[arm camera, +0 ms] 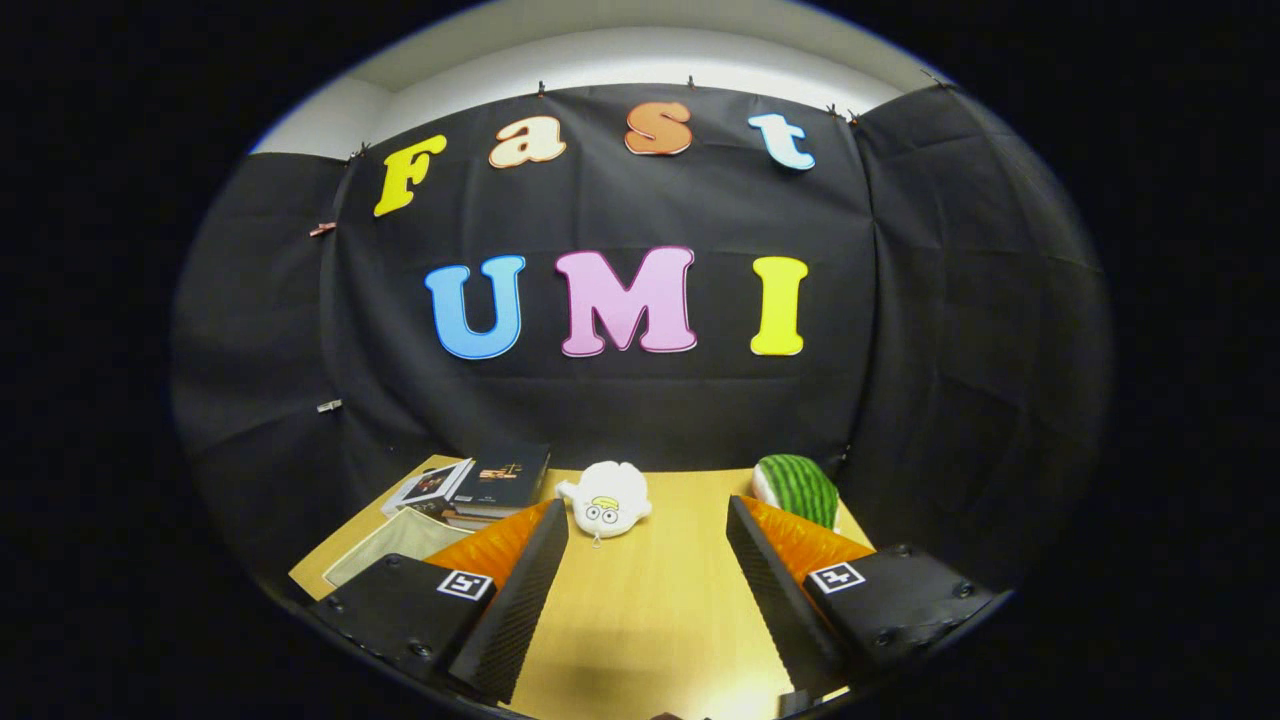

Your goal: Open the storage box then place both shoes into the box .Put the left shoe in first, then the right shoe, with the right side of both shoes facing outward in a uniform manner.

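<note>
Our tongs (645, 590) are released, the two fingers spread wide apart over the bare wooden worktop (650, 620) with nothing between them. Just beyond the fingers we see a white plush toy (606, 498) with round eyes lying on the worktop. Beside the left finger lies a stack of books (480, 485), and nearer to us a pale flat cloth-like object (395, 540), partly hidden by that finger. Beyond the right finger rests a green striped watermelon-like object (797, 487). We cannot make out the storage box or shoes here.
</note>
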